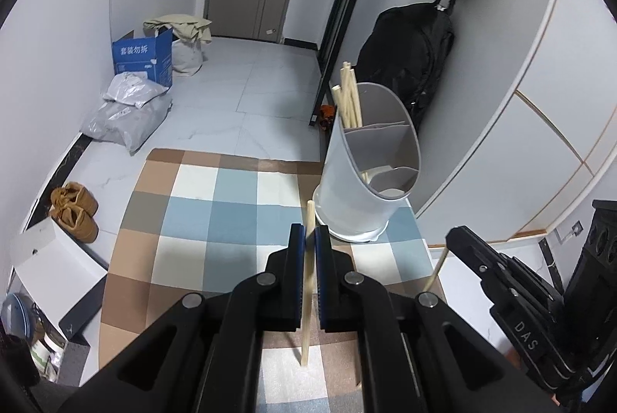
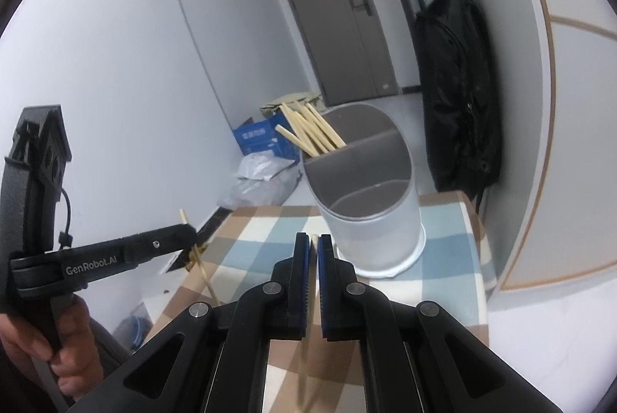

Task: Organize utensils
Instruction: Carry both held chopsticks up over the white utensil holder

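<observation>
Just ahead of both my grippers stands a white divided utensil holder (image 1: 366, 177), with a bundle of chopsticks (image 1: 349, 96) in its far compartment. My left gripper (image 1: 309, 239) is clamped on one wooden chopstick (image 1: 307, 297), held partway along its length. My right gripper (image 2: 313, 247) likewise pinches another chopstick (image 2: 314, 240). Each stick looks light, stiff and smooth, likely to pivot or slip when held at one point.

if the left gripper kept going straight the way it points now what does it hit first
Probably the base of the white utensil holder, just right of the left gripper, or the checkered cloth beside it; depth is unclear. Its jaws are shut on a chopstick.
</observation>
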The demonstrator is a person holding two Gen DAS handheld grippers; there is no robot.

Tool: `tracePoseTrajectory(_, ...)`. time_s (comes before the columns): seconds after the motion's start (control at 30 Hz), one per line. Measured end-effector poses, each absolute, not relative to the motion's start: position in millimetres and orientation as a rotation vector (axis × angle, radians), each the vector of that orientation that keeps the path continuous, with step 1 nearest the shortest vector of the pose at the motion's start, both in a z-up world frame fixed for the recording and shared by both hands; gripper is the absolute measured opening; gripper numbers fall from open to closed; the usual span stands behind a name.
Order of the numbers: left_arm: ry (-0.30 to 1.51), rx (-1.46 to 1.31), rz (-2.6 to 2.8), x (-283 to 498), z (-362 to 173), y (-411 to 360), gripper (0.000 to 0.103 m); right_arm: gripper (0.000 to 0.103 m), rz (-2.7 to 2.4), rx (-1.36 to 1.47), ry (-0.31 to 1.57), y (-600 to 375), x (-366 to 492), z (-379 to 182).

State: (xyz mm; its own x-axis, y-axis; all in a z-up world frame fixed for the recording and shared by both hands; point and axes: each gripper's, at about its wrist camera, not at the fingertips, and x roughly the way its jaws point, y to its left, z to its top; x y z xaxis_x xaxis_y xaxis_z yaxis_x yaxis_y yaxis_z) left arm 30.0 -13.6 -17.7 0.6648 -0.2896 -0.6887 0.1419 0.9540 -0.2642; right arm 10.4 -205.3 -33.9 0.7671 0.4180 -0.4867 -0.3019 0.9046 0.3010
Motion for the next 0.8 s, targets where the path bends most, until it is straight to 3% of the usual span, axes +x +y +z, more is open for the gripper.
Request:
tracePoseTrajectory(0.37, 0.789, -0.149, -0.323, 28.5, 1.5, -22.0, 0.001, 0.003, 0.382, 0.199, 0.508, -205.1, 18.4, -12.0)
tracePoseTrajectory(0.8, 0.726, -0.183, -0.439, 59.2, 60.1, -47.4, 0.001, 0.003, 0.363, 0.139, 0.399, -228.4, 54.3, 67.7)
